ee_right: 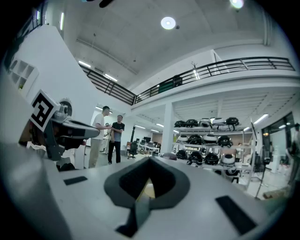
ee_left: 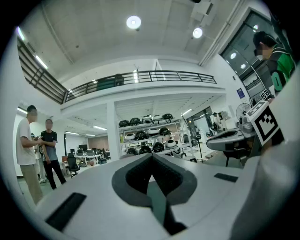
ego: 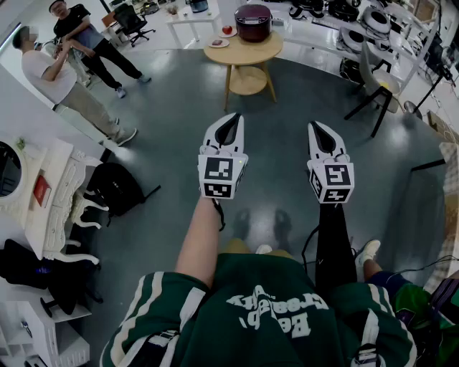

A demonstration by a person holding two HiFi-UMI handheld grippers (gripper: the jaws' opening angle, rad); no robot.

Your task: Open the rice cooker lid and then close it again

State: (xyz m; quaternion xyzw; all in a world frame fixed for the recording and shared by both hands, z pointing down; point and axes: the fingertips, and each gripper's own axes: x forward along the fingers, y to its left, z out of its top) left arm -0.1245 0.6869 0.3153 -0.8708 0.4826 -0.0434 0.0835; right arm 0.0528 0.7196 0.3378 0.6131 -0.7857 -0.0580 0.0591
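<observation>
The rice cooker [ego: 253,21] was in neither gripper's hold, nor anywhere near one. The left gripper [ego: 231,122] had its fingers brought together at the tips, leaving only the hollow of their own dark padding between them, and nothing was caught there. The right gripper [ego: 318,132] was the same: tips meeting, nothing held, nothing touched. Both hung side by side in the air in front of the person, pointing forward over bare grey floor [ego: 287,107].

Farther out, the cooker sat on a round wooden table [ego: 251,49] at the far side of that open floor, well apart from both grippers. Its dark lid [ego: 252,12] looked down and shut. A small plate [ego: 219,43] and something red [ego: 227,30] lay beside it on the tabletop. Two people [ego: 64,64] stood off to the left, clear of the way.

To my eye the task had not properly begun; this was the approach. Next the person would need to walk up to the table, spread one gripper's fingers and bring them to the lid's catch or front edge. I could not make out from there where the catch was.
</observation>
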